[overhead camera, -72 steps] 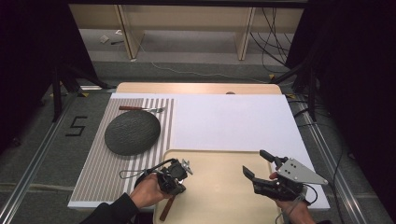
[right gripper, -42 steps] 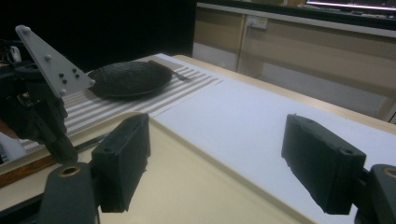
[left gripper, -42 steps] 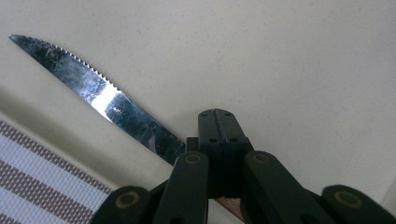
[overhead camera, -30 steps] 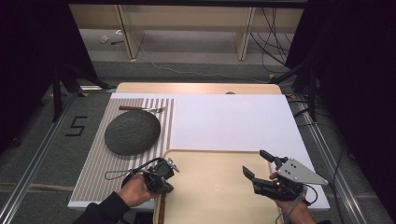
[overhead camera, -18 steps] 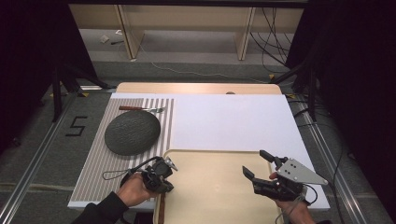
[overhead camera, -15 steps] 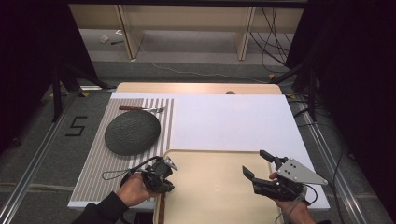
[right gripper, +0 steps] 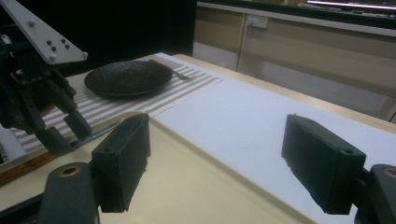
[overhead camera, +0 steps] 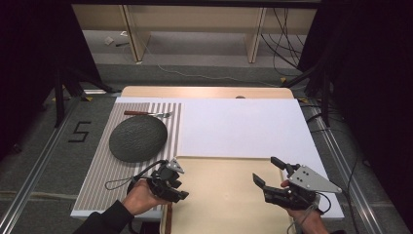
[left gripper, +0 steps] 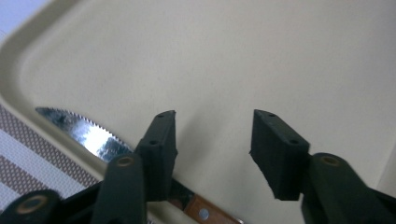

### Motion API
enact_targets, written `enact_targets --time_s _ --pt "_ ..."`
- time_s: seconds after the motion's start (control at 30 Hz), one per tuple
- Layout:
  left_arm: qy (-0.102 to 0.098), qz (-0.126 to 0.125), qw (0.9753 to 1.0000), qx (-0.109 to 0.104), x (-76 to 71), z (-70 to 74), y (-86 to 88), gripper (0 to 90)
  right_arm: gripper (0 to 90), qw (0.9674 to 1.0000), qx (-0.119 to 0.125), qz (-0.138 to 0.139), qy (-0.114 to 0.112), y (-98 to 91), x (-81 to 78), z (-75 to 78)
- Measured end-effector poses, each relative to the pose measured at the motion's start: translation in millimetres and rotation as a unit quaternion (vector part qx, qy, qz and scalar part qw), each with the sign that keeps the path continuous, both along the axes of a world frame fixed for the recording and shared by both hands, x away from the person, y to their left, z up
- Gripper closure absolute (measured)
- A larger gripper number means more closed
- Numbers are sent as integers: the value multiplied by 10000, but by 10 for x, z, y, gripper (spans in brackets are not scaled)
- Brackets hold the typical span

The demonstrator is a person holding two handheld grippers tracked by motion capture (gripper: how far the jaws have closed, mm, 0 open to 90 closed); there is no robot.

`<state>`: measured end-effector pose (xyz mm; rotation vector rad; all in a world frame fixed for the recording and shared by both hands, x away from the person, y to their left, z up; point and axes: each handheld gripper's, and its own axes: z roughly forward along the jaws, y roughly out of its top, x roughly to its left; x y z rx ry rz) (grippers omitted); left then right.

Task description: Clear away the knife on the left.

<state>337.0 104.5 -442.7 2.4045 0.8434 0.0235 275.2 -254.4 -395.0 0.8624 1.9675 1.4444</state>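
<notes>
Steel knife (left gripper: 88, 135) handle half hidden behind left claw (left gripper: 212, 144), jaws just opened.

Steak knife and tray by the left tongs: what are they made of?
Steak knife: the blade looks like polished steel, mirror-bright with a serrated edge; the handle looks like brown wood, with a metal rivet showing. Tray: probably moulded plastic, beige and matte, with a rounded raised rim. The look alone does not settle the plastic.
</notes>
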Motion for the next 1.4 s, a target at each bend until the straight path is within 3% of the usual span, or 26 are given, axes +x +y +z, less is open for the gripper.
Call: enact_targets --time_s 0.13,0.17,0.23,0.3,0.37,0.53,0.6,0.63,0.67,0.7,0.73,0.77,0.8,0.83,1.03,1.17,1.4 --pt "-191 119 9987 -454 -4 63 22 368 246 10000 -2 0 1 0 -1 0" --pt "-191 119 9987 -454 -4 63 22 352 246 10000 -2 0 1 0 -1 0" --pt "-439 135 9963 -732 -20 118 40 313 246 10000 5 3 -3 0 -1 0" --pt "-546 122 9952 -804 -27 133 46 289 246 10000 2 3 1 0 0 0" --pt "-812 143 9913 -1029 -61 166 54 274 246 10000 4 1 2 -1 -2 1" --pt "-1186 148 9830 -1393 -106 224 84 252 246 10000 9 3 0 -4 -2 2" --pt "-1242 138 9816 -1444 -115 232 90 249 246 10000 17 4 -7 -2 -1 1" --pt "-1343 147 9781 -1584 -136 241 97 249 246 10000 17 3 -4 -1 -2 1" --pt "-1343 147 9781 -1584 -136 241 97 248 246 10000 9 2 -2 -2 -3 2" --pt "-1396 157 9753 -1706 -155 253 104 247 246 10000 11 2 -3 -1 -4 2" --pt "-1396 157 9753 -1706 -155 253 104 246 246 10000 11 2 -3 -1 -4 2" --pt "-1458 162 9725 -1809 -172 265 116 244 246 10000 21 -1 1 -1 -4 4" --pt "-1458 162 9725 -1809 -172 265 116 241 246 10000 20 2 1 0 -5 4" --pt "-1464 221 9705 -1901 -178 272 130 236 246 10000 11 2 0 0 -8 4" --pt "-1554 332 9667 -2007 -199 282 160 227 246 10000 12 2 -1 -1 -8 4" --pt "-1566 337 9671 -1976 -198 277 153 217 246 10000 29 -2 4 -1 -5 4" --pt "-1591 335 9655 -2034 -192 280 149 203 246 10000 21 -2 7 -3 -1 1"
